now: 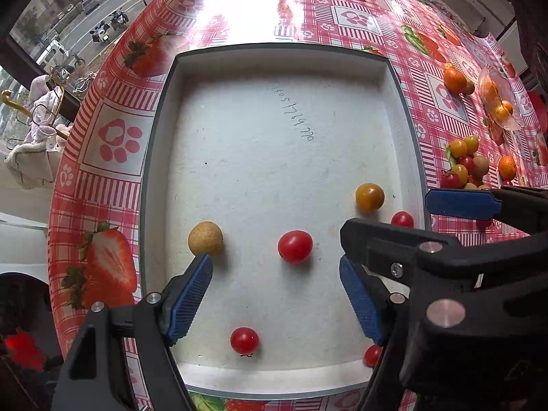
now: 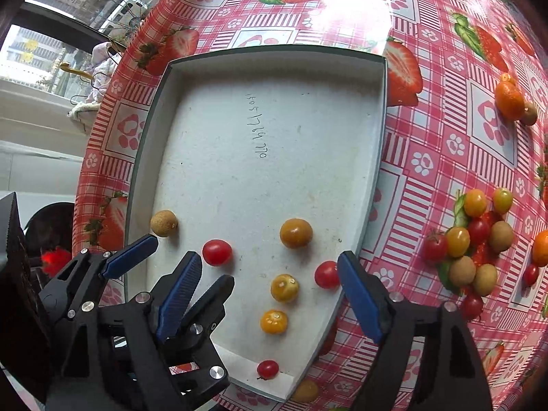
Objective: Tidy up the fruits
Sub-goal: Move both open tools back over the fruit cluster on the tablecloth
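A white tray (image 1: 274,68) lies on the strawberry tablecloth and also shows in the right wrist view (image 2: 274,68). In it lie a tan longan (image 1: 205,238), red cherry tomatoes (image 1: 295,246) and yellow-orange tomatoes (image 2: 296,233). My left gripper (image 1: 275,274) is open and empty, low over the tray's near end, the red tomato just ahead between its fingers. My right gripper (image 2: 269,274) is open and empty over the tray's near right part, with yellow tomatoes (image 2: 284,287) between its fingers. The left gripper's fingers (image 2: 132,257) show at its left.
A pile of loose tomatoes and longans (image 2: 472,246) lies on the cloth right of the tray. Small oranges (image 2: 509,100) lie further back. A clear glass bowl (image 1: 498,99) with oranges stands at the far right. The table edge and a window are at the left.
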`<state>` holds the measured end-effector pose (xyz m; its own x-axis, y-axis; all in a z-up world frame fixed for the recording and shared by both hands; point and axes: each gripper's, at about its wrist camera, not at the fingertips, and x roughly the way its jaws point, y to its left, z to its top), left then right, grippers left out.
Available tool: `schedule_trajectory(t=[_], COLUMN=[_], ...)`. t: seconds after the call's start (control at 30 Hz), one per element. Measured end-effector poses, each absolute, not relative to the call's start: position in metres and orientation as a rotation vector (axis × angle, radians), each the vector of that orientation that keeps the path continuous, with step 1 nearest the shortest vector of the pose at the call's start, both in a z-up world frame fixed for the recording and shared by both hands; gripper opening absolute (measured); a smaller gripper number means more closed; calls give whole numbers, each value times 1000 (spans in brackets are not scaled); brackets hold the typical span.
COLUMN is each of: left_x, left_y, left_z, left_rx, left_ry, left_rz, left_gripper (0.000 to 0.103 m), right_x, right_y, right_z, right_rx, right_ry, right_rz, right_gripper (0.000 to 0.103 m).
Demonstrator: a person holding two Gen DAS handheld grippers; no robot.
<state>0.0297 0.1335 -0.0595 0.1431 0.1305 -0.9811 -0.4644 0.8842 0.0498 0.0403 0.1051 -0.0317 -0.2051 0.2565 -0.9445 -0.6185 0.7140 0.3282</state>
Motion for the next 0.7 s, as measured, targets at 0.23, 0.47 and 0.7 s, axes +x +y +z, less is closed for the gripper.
schedule_trajectory(t=[0.23, 0.47, 0.7], left_x=[29, 39, 71], left_y=[105, 59, 16], left_z=[-59, -61, -53], left_rx=[-248, -184, -111], left_ry=[1396, 1428, 1422], left_rz=[391, 306, 210], left_gripper=[78, 78, 78], right_x=[44, 43, 49], right_y=[63, -1, -79], right_z=[-22, -34, -47], right_rx=[-263, -222, -112], right_ry=[1597, 1651, 1703], right_rz=[769, 646, 484], right_gripper=[84, 85, 85])
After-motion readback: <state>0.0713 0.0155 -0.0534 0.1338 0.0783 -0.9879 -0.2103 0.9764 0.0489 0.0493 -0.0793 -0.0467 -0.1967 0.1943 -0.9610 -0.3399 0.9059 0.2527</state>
